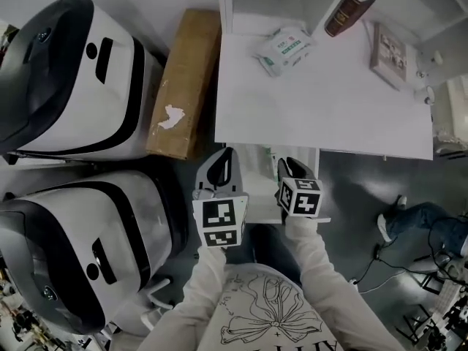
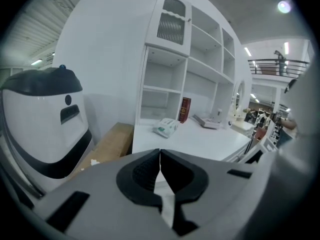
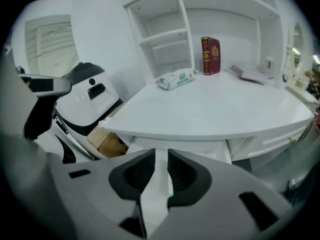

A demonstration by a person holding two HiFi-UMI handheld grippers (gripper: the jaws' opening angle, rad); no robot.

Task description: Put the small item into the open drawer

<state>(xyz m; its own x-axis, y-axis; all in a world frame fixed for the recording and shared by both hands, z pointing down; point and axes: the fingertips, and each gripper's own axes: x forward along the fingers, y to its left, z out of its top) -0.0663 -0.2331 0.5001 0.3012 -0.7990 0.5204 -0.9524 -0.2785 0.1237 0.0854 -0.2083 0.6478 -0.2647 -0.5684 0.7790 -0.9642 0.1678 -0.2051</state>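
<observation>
A soft white-and-green tissue pack (image 1: 284, 47) lies at the back of the white desk (image 1: 322, 108); it also shows in the left gripper view (image 2: 166, 127) and the right gripper view (image 3: 175, 78). Below the desk's front edge a white drawer (image 1: 259, 187) stands pulled out. Both grippers hover over this drawer, close to my body. My left gripper (image 1: 224, 159) (image 2: 160, 155) is shut, tips touching, holding nothing. My right gripper (image 1: 289, 167) (image 3: 161, 158) shows a narrow gap between its pads, with nothing in it.
Two large white-and-black machines (image 1: 73, 79) (image 1: 80, 247) stand on the left, with a long cardboard box (image 1: 183, 79) beside the desk. A dark red book (image 1: 349, 11) and a picture frame (image 1: 387, 53) sit at the desk's back. Someone's leg and shoe (image 1: 409, 221) are on the right.
</observation>
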